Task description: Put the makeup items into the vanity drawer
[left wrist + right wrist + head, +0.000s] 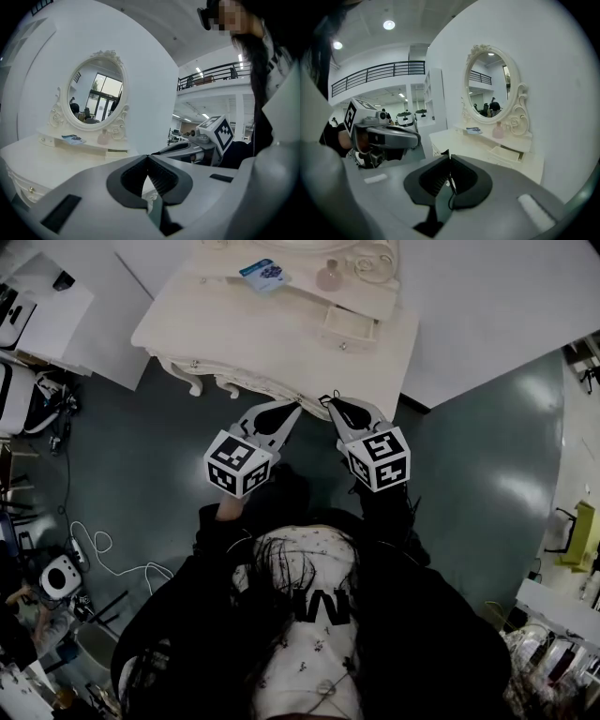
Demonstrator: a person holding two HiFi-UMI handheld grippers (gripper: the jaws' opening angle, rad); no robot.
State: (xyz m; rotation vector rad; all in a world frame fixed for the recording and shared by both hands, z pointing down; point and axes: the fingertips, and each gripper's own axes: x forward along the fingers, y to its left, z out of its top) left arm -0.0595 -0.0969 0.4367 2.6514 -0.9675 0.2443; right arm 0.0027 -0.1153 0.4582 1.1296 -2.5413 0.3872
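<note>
A cream vanity table stands in front of me, seen from above in the head view. On its raised shelf lie a blue packet and a pink bottle. Below the bottle a small drawer is pulled open. My left gripper and right gripper hover side by side just short of the table's front edge, both shut and empty. The left gripper view has the shut gripper, packet and bottle. The right gripper view has the shut gripper, bottle and open drawer.
An oval mirror in an ornate frame rises behind the shelf against a white wall. Cables and a power strip lie on the dark floor to my left, beside other equipment. A yellow-green chair stands far right.
</note>
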